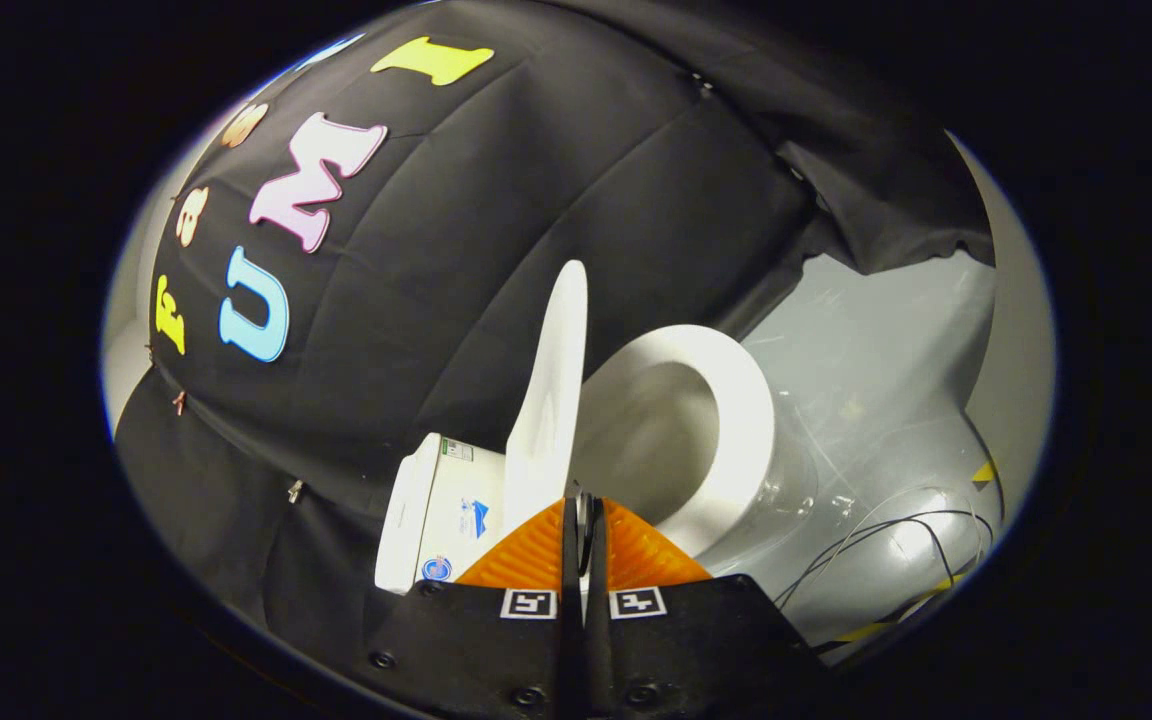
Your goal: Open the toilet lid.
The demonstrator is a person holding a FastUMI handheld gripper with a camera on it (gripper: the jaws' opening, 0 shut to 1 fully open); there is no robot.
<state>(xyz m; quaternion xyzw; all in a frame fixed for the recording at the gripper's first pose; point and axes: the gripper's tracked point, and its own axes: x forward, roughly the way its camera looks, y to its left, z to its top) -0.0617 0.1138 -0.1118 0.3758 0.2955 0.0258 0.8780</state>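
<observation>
A smooth, glossy finish, like hard plastic, is seen on the raised toilet lid (551, 400) and the seat (736, 420). Ribbed pads are seen on the closed gripper (581, 510). The floor (866, 400) is shiny.

The gripper (583, 500) was held with its two fingers (536, 550) brought together, tips meeting with barely a slit between them, nothing gripped between them.

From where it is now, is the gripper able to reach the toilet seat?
Probably yes. The gripper, fingers together, sits at the raised lid; the seat lies just beyond with nothing between.
</observation>
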